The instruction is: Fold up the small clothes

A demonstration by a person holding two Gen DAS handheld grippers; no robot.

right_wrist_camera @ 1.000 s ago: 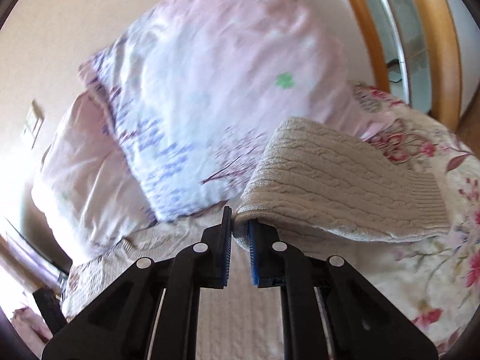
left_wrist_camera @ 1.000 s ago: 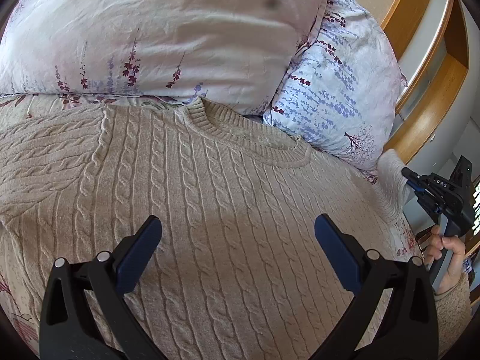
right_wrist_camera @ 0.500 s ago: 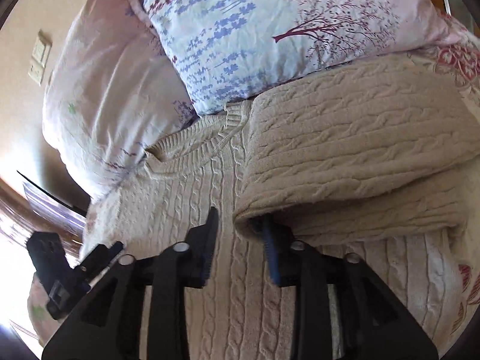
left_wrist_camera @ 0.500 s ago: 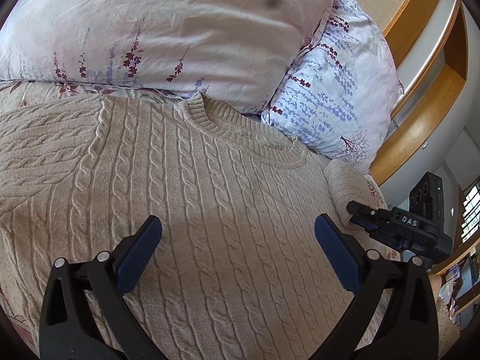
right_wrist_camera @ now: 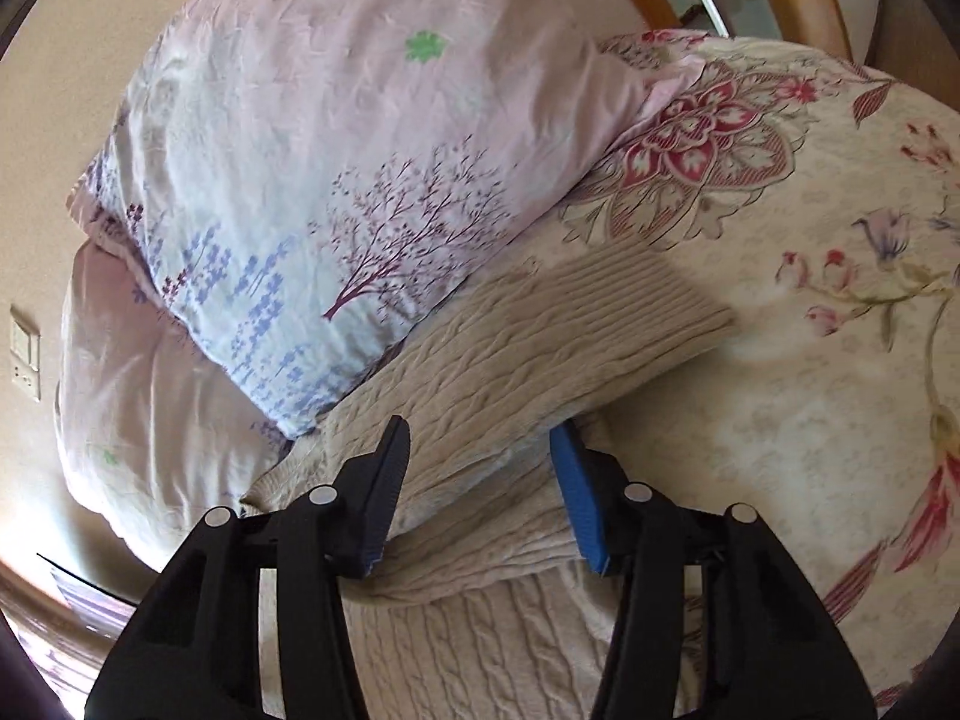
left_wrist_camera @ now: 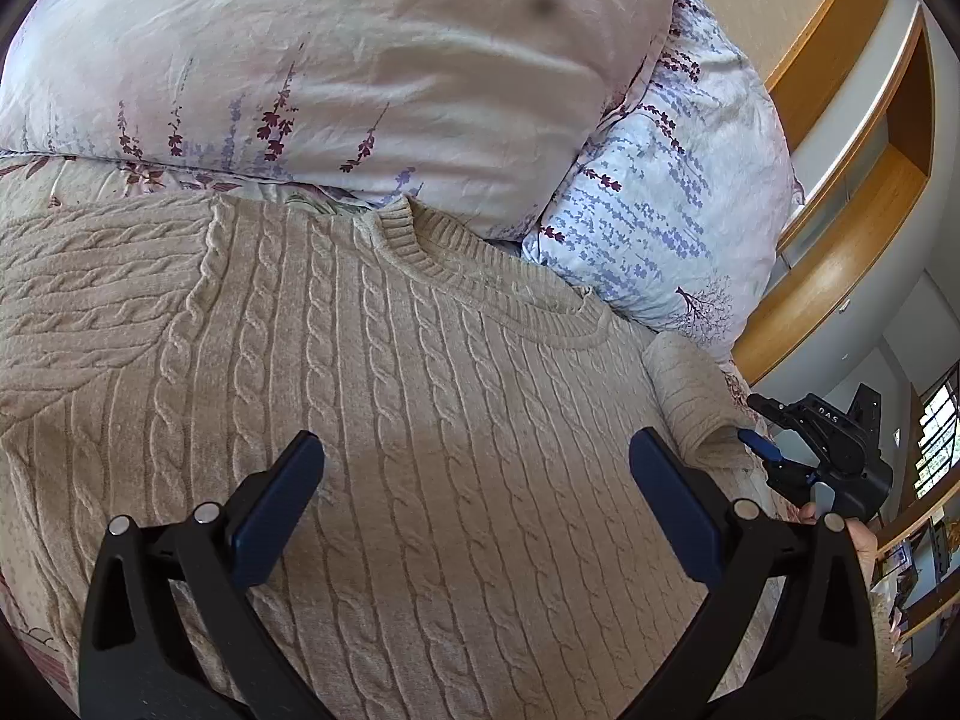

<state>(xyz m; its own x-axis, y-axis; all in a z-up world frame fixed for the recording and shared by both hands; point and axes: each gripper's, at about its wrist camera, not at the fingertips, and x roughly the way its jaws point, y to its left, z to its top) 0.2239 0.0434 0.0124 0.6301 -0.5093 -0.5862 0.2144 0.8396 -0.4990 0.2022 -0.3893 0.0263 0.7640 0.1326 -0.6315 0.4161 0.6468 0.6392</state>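
Observation:
A beige cable-knit sweater [left_wrist_camera: 420, 390] lies flat on the bed, its collar toward the pillows. My left gripper [left_wrist_camera: 474, 444] hovers wide open over the sweater's chest, holding nothing. The sweater's right sleeve [right_wrist_camera: 540, 348] lies folded, its ribbed cuff resting on the bedspread. My right gripper [right_wrist_camera: 480, 438] straddles the sleeve's folded edge and its jaws are closing, with knit between them but not visibly pinched. In the left wrist view the right gripper [left_wrist_camera: 757, 423] sits at the tip of that sleeve [left_wrist_camera: 690, 396], held by a hand [left_wrist_camera: 864, 540].
Two floral pillows [left_wrist_camera: 330, 78] [left_wrist_camera: 678, 204] lean against the head of the bed just beyond the collar. A flowered bedspread [right_wrist_camera: 810, 360] extends to the right of the sleeve. A wooden headboard and shelf [left_wrist_camera: 840, 276] rise at the far right.
The right gripper was shut on the lifted sleeve. It then opened, rolled and sank, and the sleeve now lies on the bed between its jaws. The left gripper stayed put.

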